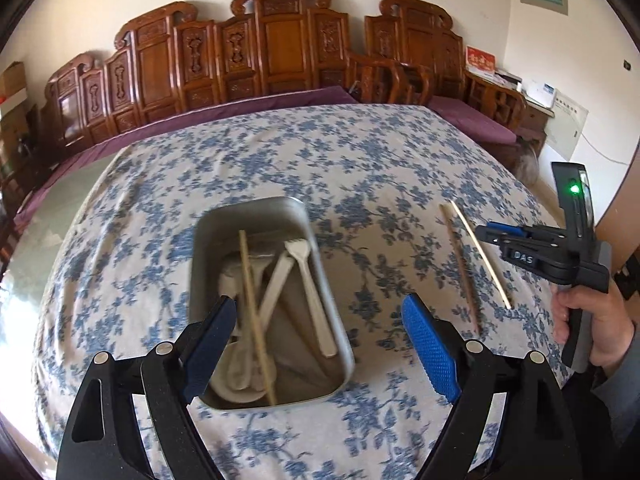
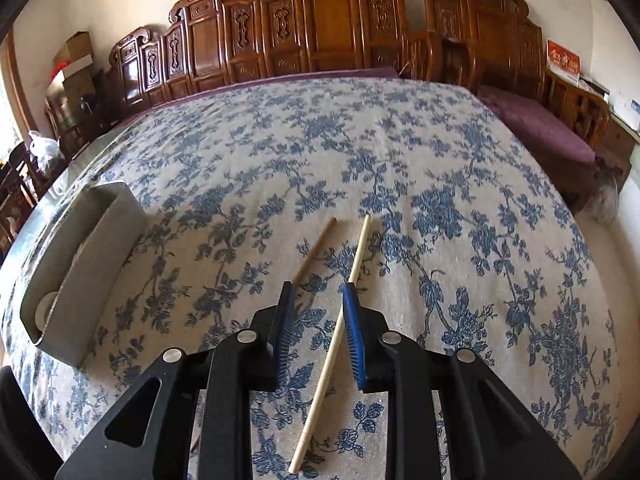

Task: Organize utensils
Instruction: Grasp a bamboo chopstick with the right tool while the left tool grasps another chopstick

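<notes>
Utensil count on the flowered cloth point(image 1: 280, 152)

Three chopsticks showed: one point(image 1: 256, 316) in the metal tray point(image 1: 208, 240) ahead of the left claw point(image 1: 320, 344), a pale one point(image 2: 332, 344) between the right claw's point(image 2: 318, 294) jaws, and a darker one point(image 2: 314, 250) just left of that claw. One white fork point(image 1: 310, 280) lay in the single tray; the other white utensils there were too piled and blurred to count.

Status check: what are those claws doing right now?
Left claw open over tray. Right claw open around pale chopstick. Nothing blocking.
</notes>
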### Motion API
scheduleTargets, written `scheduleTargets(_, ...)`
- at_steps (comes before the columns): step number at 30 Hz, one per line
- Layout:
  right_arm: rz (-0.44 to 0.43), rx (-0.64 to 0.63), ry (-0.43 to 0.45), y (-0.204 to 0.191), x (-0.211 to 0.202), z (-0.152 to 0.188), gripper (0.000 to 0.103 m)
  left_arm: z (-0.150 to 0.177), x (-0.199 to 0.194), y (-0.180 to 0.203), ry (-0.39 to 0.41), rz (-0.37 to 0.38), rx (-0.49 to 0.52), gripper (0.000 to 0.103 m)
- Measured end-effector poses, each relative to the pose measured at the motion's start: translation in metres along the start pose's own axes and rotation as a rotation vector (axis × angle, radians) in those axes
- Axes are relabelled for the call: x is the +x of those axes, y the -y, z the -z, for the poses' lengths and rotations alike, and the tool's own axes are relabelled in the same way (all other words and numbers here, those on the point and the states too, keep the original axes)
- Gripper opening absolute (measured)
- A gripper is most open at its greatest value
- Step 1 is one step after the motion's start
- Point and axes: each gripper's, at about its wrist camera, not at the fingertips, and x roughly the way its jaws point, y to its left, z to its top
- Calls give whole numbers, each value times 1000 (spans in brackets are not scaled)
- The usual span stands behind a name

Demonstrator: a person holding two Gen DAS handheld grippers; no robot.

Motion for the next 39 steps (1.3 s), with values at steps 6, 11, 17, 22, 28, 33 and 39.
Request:
scheduleTargets(6,33,-37,-70,0,15,8,27,-3,17,24,-20,18,28,82)
scheduleTargets(11,62,-63,-84,2,18,11,18,-7,31,39,-32,24,50,82)
scheduleTargets(17,46,-42,-88,12,17,9,6,-13,45,57,-43,26,81,82)
scheduleTargets(22,33,-1,-63,23,12,4,6,-15,61,70,-63,34,102,82)
scheduleTargets(28,12,51,-36,36,6,-1,6,-18,80,88,-88,40,127,82)
scheduleTargets(33,-1,89,-17,46,2,-4,6,-22,99,103,-109,58,140,82)
scheduleTargets(39,-6,121,-3,54,0,-6,6,-25,119,127,-135,96,169,74)
